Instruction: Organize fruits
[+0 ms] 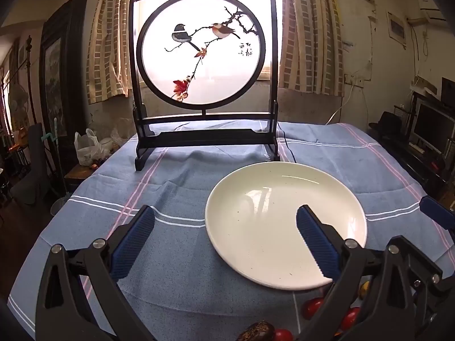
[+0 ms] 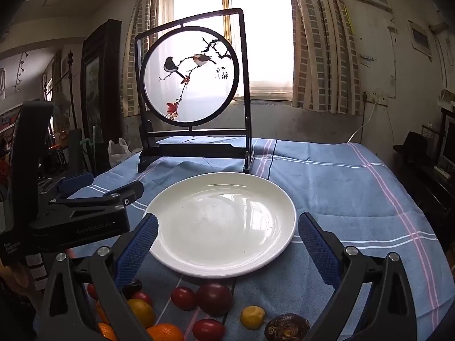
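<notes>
An empty white plate (image 1: pixel 284 227) (image 2: pixel 221 227) lies on the blue striped tablecloth (image 1: pixel 176 187). Several small fruits lie in front of it: red cherry tomatoes (image 2: pixel 183 297), a dark plum (image 2: pixel 214 298), yellow kumquats (image 2: pixel 252 316), oranges (image 2: pixel 165 333) and a brown patterned fruit (image 2: pixel 285 326). Some show at the bottom of the left wrist view (image 1: pixel 311 308). My left gripper (image 1: pixel 224 227) is open and empty above the cloth and the plate's near-left rim. My right gripper (image 2: pixel 227 236) is open and empty above the plate's near edge. The left gripper's body (image 2: pixel 71 221) shows at the left of the right wrist view.
A black-framed round screen painted with birds (image 1: pixel 203 56) (image 2: pixel 190 76) stands at the back of the table, before a bright window. A white plastic bag (image 1: pixel 86 147) sits on a side stand at left. Furniture and a monitor (image 1: pixel 432 128) stand at right.
</notes>
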Action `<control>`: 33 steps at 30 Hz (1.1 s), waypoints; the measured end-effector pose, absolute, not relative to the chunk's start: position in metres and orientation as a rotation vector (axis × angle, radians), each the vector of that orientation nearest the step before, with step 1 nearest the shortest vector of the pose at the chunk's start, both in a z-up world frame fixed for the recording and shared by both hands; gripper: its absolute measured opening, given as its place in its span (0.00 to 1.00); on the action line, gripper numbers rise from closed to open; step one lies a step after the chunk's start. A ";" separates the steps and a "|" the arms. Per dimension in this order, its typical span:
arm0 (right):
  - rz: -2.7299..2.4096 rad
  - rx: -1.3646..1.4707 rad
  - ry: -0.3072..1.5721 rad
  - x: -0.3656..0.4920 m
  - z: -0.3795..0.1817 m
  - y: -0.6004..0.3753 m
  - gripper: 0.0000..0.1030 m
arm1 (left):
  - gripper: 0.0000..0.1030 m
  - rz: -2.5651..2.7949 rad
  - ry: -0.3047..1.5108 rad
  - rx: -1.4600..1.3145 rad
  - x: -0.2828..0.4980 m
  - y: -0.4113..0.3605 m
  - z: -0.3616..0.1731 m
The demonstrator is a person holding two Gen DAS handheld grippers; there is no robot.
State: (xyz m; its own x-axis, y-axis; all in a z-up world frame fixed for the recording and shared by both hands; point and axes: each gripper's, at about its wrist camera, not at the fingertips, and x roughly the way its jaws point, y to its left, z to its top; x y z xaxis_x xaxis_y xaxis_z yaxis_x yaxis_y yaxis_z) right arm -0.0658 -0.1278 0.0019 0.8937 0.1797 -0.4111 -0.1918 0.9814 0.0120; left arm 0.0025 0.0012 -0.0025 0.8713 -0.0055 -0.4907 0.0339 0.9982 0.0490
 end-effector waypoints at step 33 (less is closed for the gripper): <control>0.201 0.027 0.478 -0.047 -0.008 -0.172 0.96 | 0.95 -0.017 0.553 0.068 0.005 0.002 -0.008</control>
State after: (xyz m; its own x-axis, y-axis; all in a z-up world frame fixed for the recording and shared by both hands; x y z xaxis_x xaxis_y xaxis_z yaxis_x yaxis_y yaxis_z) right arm -0.0468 -0.1721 -0.0080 0.8686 0.1988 -0.4538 -0.1861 0.9798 0.0731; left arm 0.0054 0.0025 -0.0083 0.8510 0.0016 -0.5252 0.0348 0.9976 0.0594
